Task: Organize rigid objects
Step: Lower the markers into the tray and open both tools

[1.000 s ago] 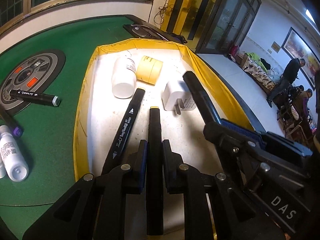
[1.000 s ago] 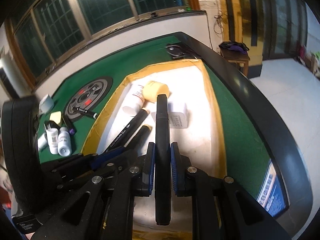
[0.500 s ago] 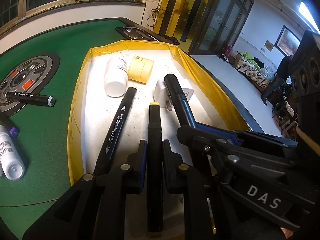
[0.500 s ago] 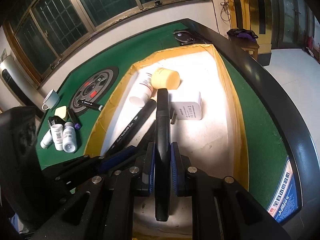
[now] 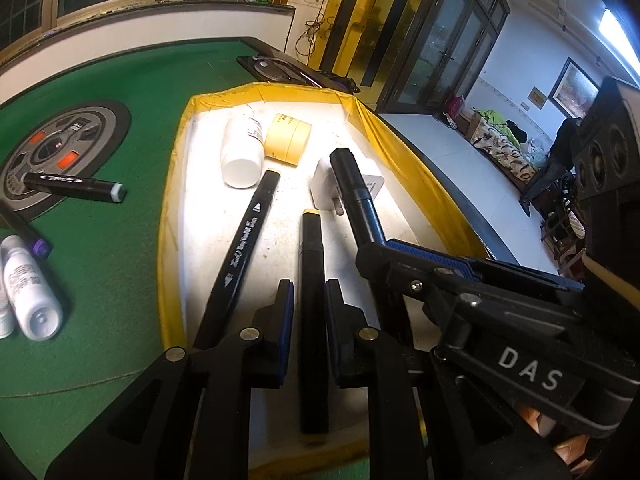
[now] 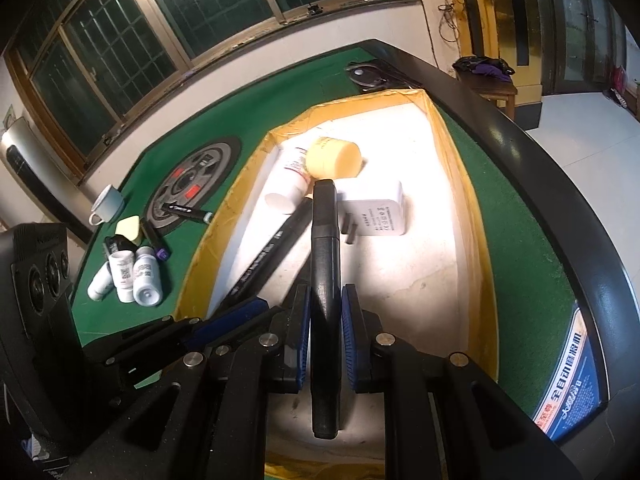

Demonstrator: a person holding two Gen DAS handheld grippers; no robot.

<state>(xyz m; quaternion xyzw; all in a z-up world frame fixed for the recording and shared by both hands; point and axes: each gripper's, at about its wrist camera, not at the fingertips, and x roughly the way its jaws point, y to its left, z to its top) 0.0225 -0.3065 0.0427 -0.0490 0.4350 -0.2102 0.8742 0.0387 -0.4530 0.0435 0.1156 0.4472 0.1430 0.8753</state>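
Clamping a black marker with a yellow end [image 5: 312, 280], the left gripper [image 5: 308, 300] has its blue-padded jaws pressed on the barrel from both sides, and the marker points along the fingers over the near part of the yellow-walled tray [image 5: 172, 216]. The right gripper [image 6: 325, 308] is closed in the same way on a second black marker [image 6: 325, 248], whose far tip reaches toward the middle of the tray, just short of the yellow cylinder [image 6: 334, 156]. In the left wrist view that same marker crosses in front of the white charger plug [image 5: 324, 184], which lies toward the tray's right wall. A third, long black marker with white print [image 5: 244, 240] lies loose on the tray floor, slanting from the near left corner toward the middle, its far end just beside the white bottle [image 5: 242, 152]. The bottle lies on its side near the far left corner, touching or nearly touching the yellow cylinder to its right. Outside the tray, on the green table [image 5: 100, 240], a black marker with a grey cap [image 5: 72, 186] rests at the edge of a grey round emblem. Nearer the table's left edge are small white bottles [image 6: 134, 272], a purple-capped marker [image 6: 154, 242], a pale yellow sponge [image 6: 130, 228] and a white cup [image 6: 106, 202].
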